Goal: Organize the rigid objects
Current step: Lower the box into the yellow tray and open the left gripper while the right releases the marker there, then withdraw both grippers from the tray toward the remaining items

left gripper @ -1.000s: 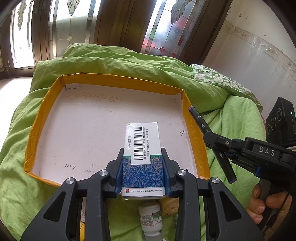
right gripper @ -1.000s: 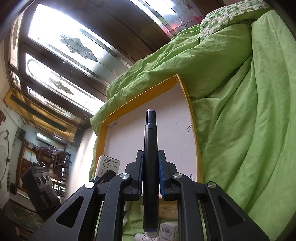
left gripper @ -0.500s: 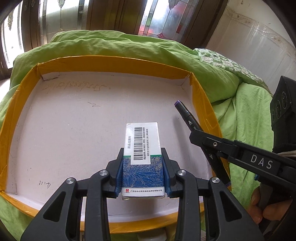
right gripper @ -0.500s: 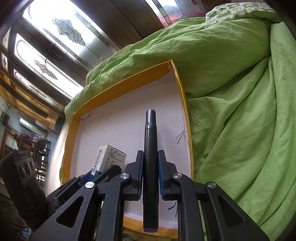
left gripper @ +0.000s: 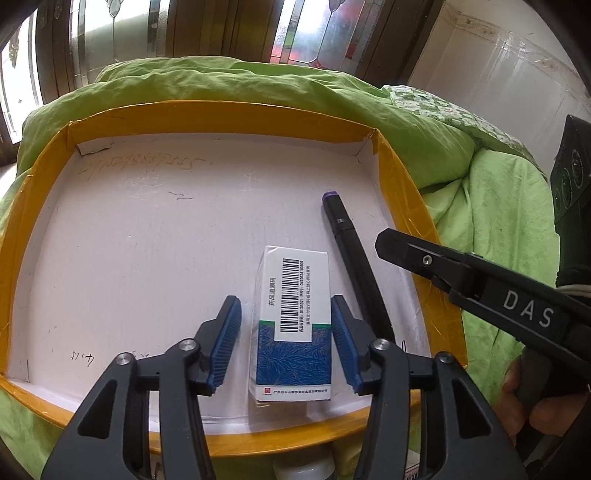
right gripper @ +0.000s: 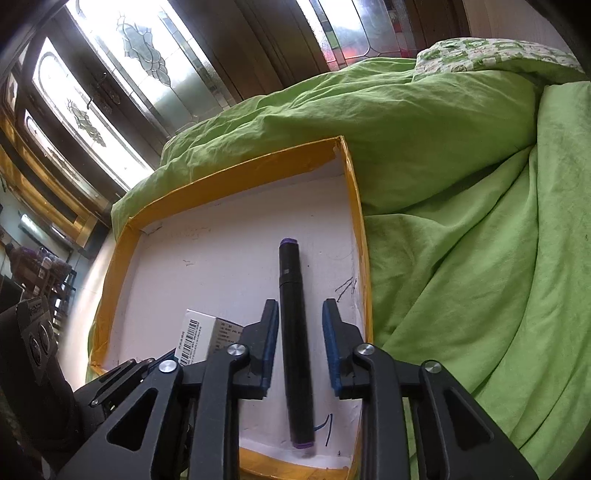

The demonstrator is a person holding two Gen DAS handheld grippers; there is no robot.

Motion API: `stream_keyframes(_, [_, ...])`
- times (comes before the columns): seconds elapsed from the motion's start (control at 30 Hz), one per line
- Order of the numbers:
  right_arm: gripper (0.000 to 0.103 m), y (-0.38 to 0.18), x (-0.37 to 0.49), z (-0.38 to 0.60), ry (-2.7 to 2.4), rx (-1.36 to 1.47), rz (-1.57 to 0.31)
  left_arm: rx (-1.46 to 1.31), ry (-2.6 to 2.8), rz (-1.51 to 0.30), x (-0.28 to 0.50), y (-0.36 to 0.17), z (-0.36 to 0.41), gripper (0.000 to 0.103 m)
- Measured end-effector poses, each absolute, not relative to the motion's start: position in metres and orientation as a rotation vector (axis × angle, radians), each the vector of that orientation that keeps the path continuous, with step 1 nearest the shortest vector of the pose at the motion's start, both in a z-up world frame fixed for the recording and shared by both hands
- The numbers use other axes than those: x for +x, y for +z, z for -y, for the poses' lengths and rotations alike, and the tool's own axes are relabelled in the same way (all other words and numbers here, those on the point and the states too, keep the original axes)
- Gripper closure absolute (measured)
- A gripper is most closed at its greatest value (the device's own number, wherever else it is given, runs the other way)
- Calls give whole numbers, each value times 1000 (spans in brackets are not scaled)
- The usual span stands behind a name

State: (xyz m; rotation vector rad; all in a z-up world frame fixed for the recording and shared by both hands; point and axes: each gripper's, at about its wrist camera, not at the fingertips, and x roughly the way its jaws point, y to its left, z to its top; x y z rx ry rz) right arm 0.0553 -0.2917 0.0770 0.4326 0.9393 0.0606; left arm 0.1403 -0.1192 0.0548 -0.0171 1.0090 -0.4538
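A shallow white tray with a yellow rim (left gripper: 397, 177) (right gripper: 354, 206) lies on the green bedding. A blue and white medicine box (left gripper: 293, 325) with a barcode lies flat near the tray's front edge, also showing in the right wrist view (right gripper: 201, 338). My left gripper (left gripper: 286, 317) is open, its blue pads either side of the box and apart from it. A black marker with purple ends (left gripper: 351, 258) (right gripper: 293, 332) lies in the tray right of the box. My right gripper (right gripper: 299, 321) is open around the marker without touching it; its body (left gripper: 480, 280) shows in the left wrist view.
Green quilt (right gripper: 461, 184) surrounds the tray, with a patterned pillow (left gripper: 436, 107) at the back right. A white bottle cap (left gripper: 303, 469) peeks out below the tray's front rim. Stained-glass windows (left gripper: 314, 33) stand behind the bed.
Both grippers moved forward over the tray, lowered and opened. The box and the marker were let go and now lie on the tray floor.
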Motion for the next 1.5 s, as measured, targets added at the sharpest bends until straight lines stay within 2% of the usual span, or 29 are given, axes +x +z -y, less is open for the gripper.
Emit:
stream_keyframes(0.13, [72, 84, 49, 291, 57, 438, -921, -30, -446, -995, 137, 65, 114, 48])
stream_keyframes(0.27, [63, 97, 34, 294, 48, 470, -879, -57, -447, -976, 125, 81, 98, 44])
stream_keyframes(0.43, [47, 122, 14, 296, 51, 493, -795, -88, -426, -917, 87, 100, 60, 26])
stream_keyframes(0.73, [29, 137, -27, 266, 151, 494, -754, -92, -396, -962, 21, 78, 3, 26])
stream_keyframes(0.9, [24, 118, -46, 243, 213, 518, -830, -169, -381, -962, 1, 69, -13, 26])
stream_keyframes(1.13, [16, 104, -68, 226, 272, 537, -892, -103, -372, -948, -17, 62, -10, 26])
stream_keyframes(1.5, [16, 103, -71, 233, 170, 520, -865, -104, -381, -950, -26, 58, -9, 26])
